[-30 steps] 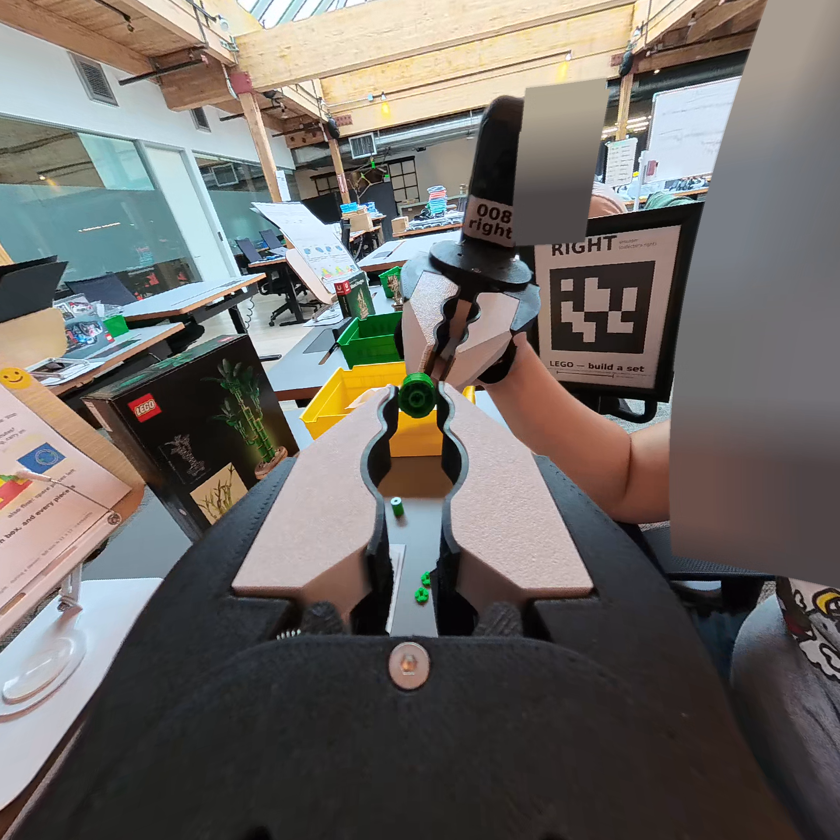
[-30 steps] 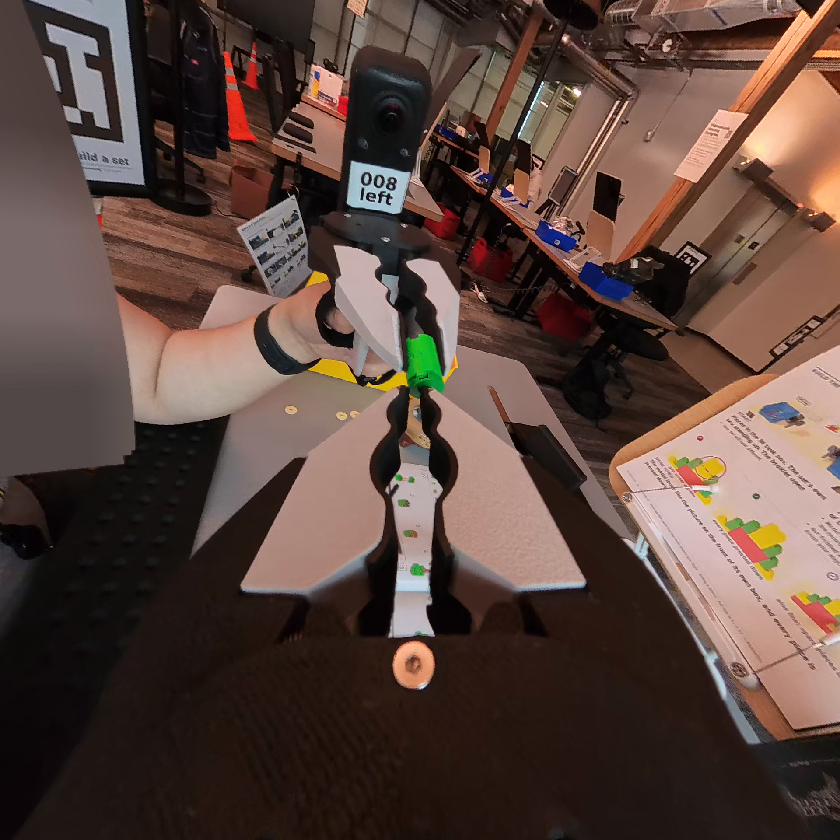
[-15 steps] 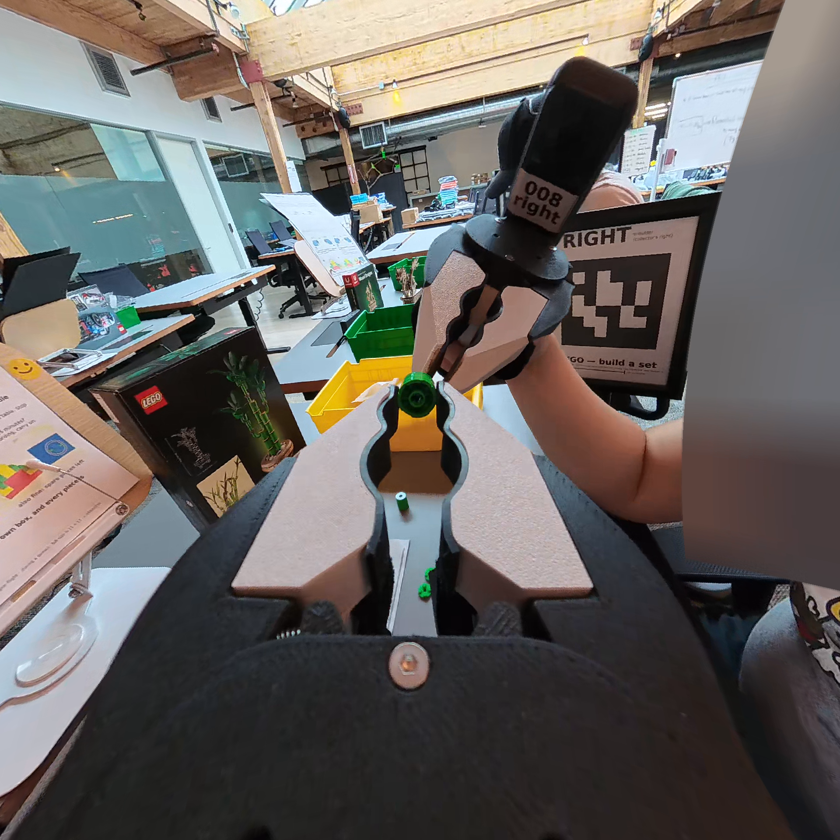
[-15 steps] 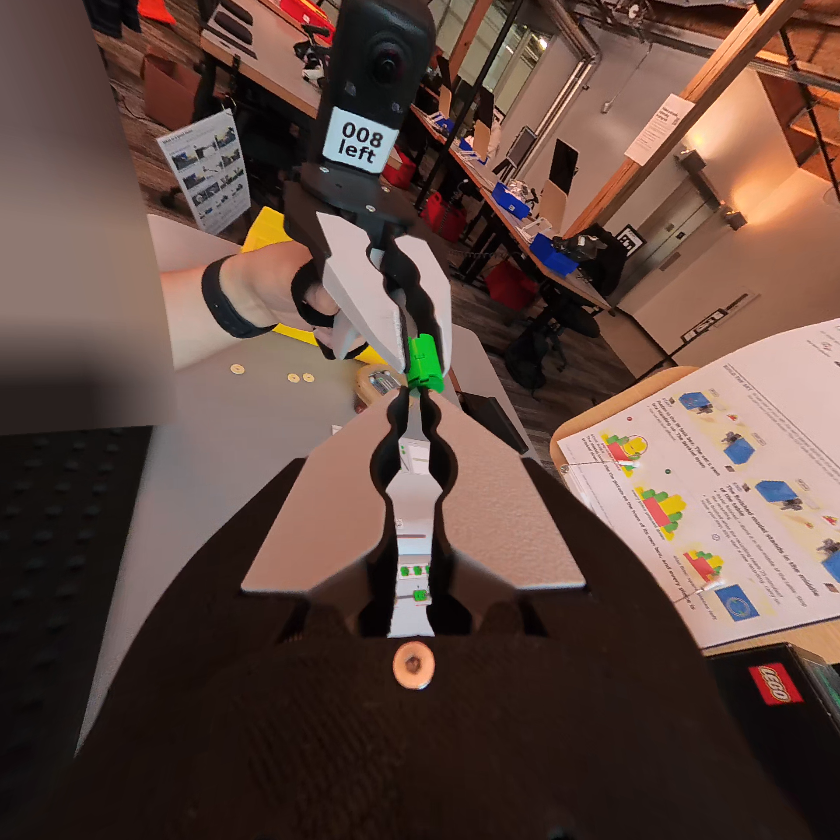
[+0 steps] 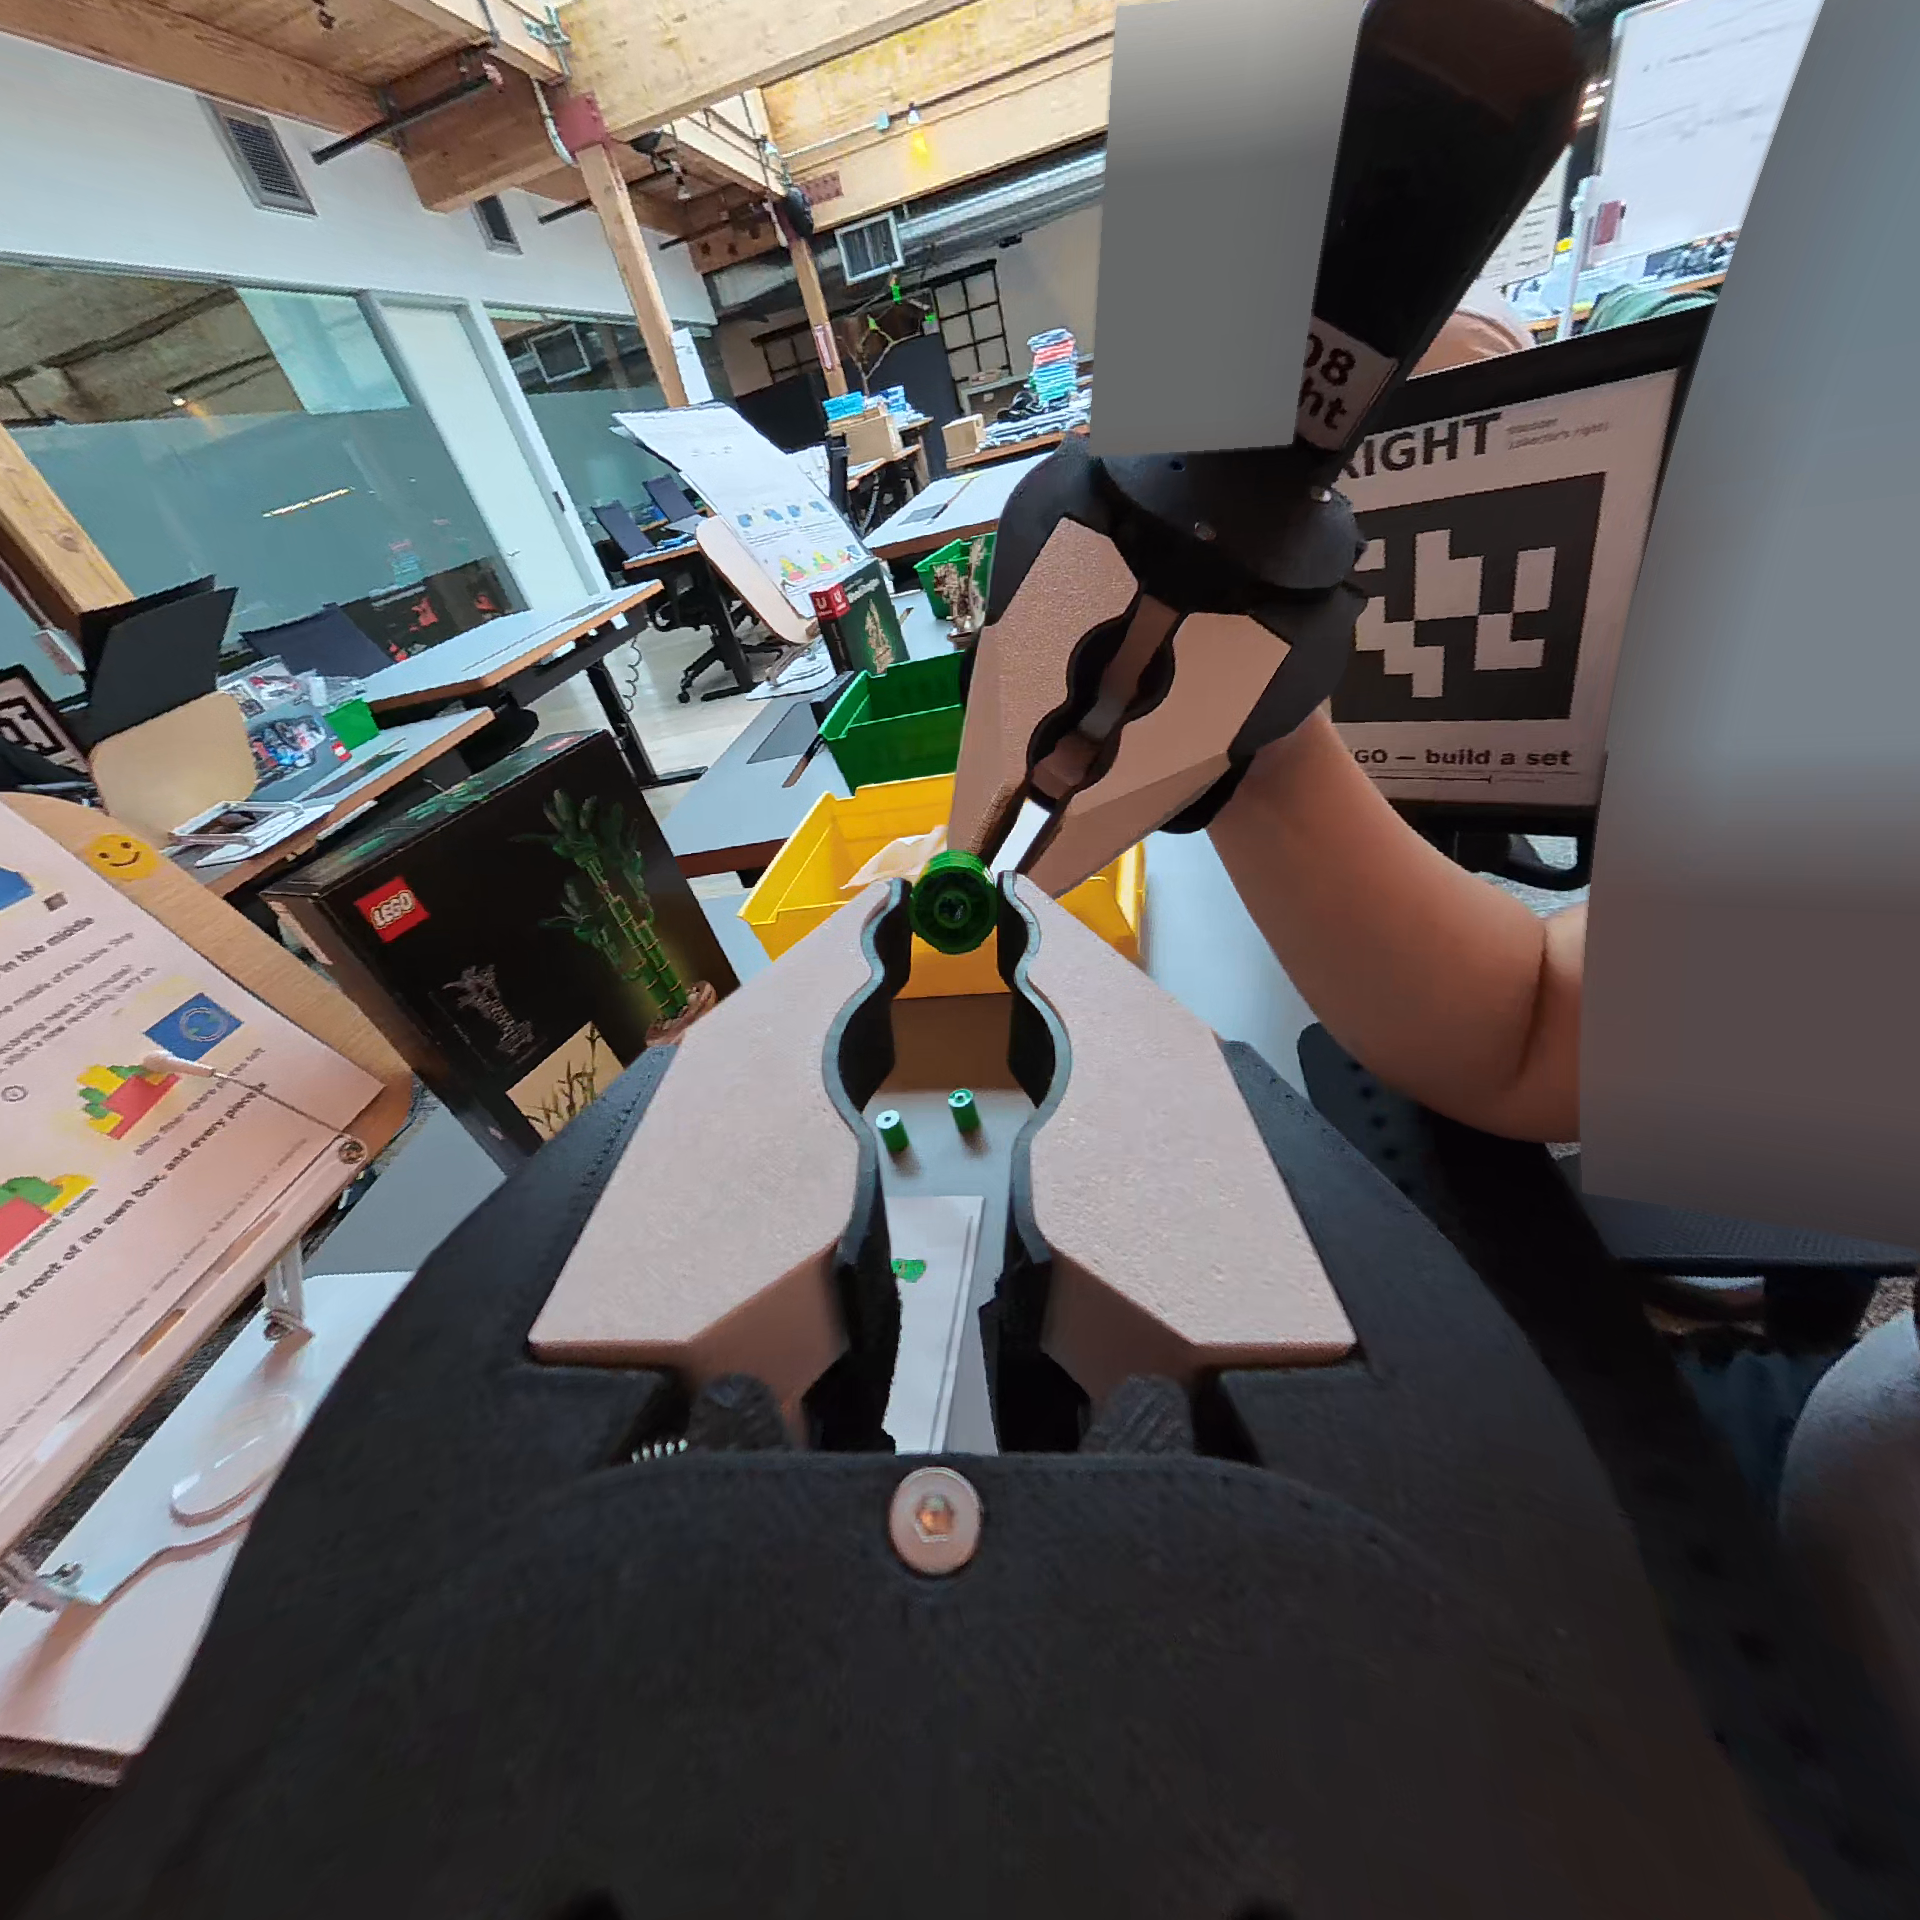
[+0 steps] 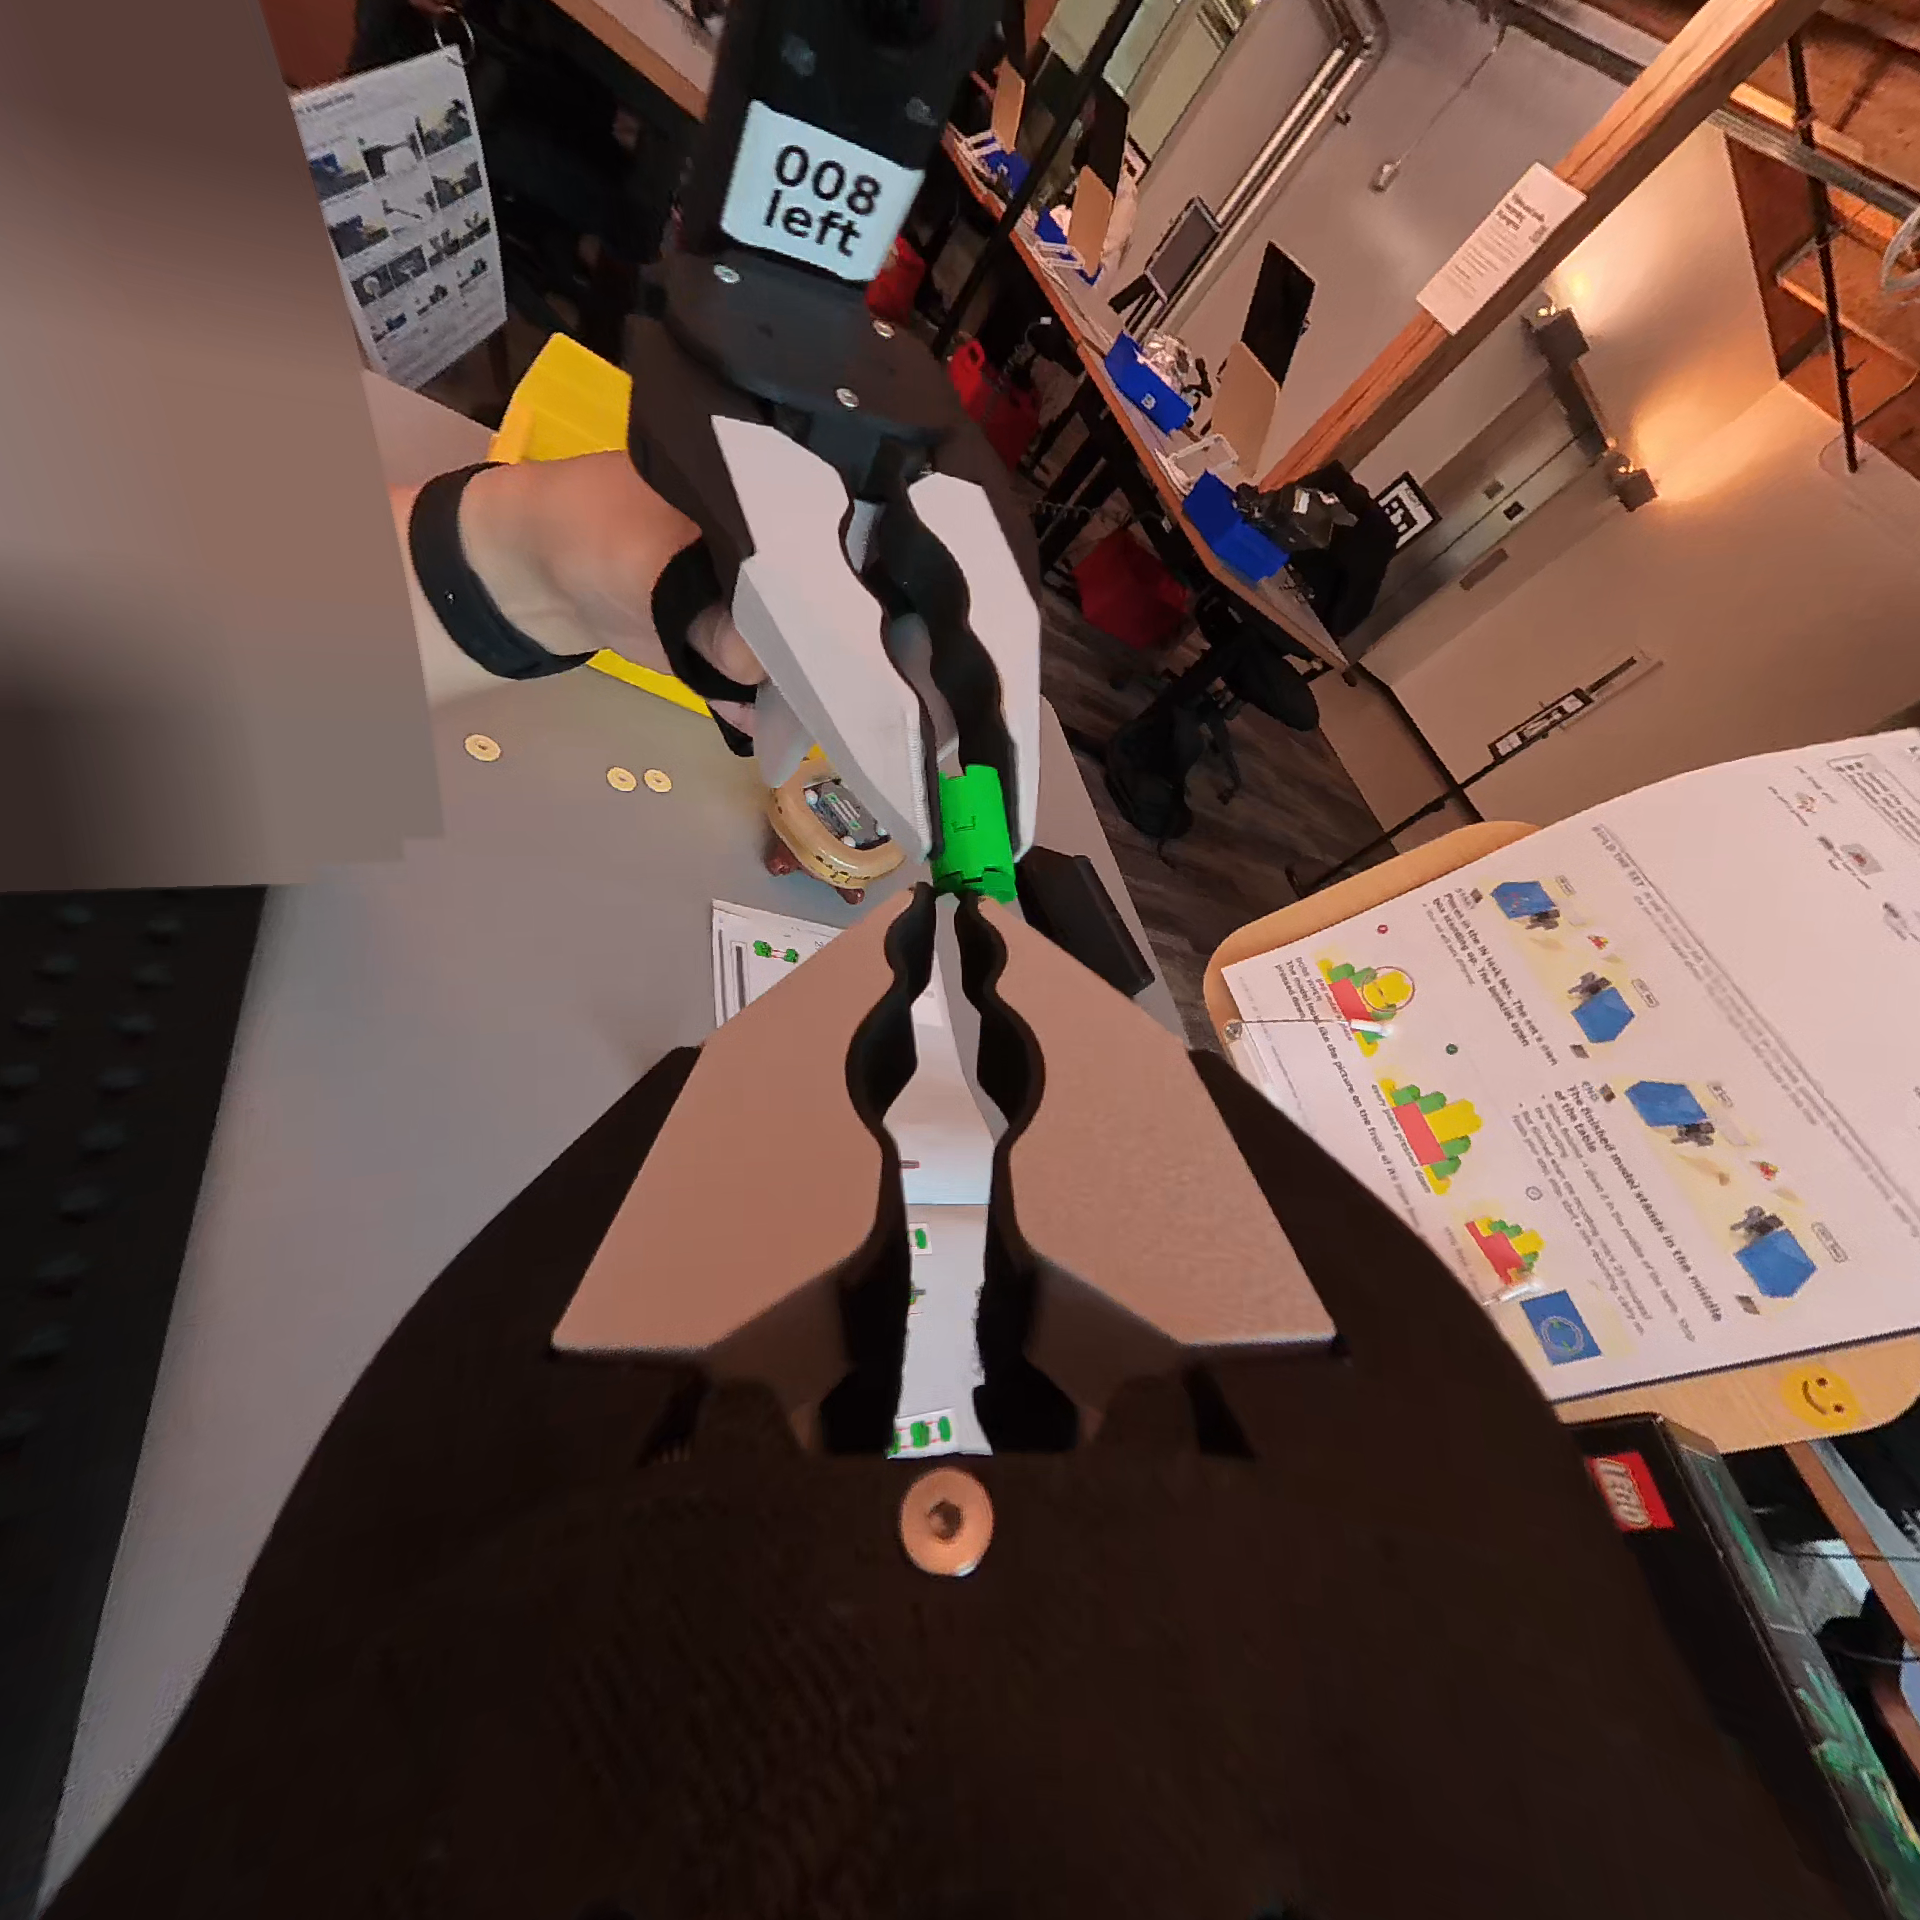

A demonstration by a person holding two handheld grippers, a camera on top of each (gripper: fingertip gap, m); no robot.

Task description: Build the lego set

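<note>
Open-plan workshop: timber beams overhead, glass partitions, rows of desks behind a grey tabletop [image 5: 1216, 935]. Landmark is the green round piece [image 5: 952, 912], held in the air above the tabletop. Left tongs [image 5: 952, 906] pinch it by its sides at the very tips, hollow end facing the camera. Right tongs [image 6: 943, 902] come in from the opposite side, tilted down, tips nearly pressed together and meeting the piece's end; whether they grip anything there, cannot tell. The person's right forearm reaches in from the right of the piece, and the left hand [image 6: 582, 582] with a dark wristband wraps the left handle behind the piece. Yellow bin [image 5: 831, 873] sits just behind the piece, a green bin [image 5: 883, 722] beyond that. Two small green pegs [image 5: 925, 1122] stand on the tabletop below the piece, near a white instruction sheet [image 5: 935, 1340]. Black set box [image 5: 499, 935] stands left of the piece, with an instruction board [image 5: 125, 1101] farther left.
</note>
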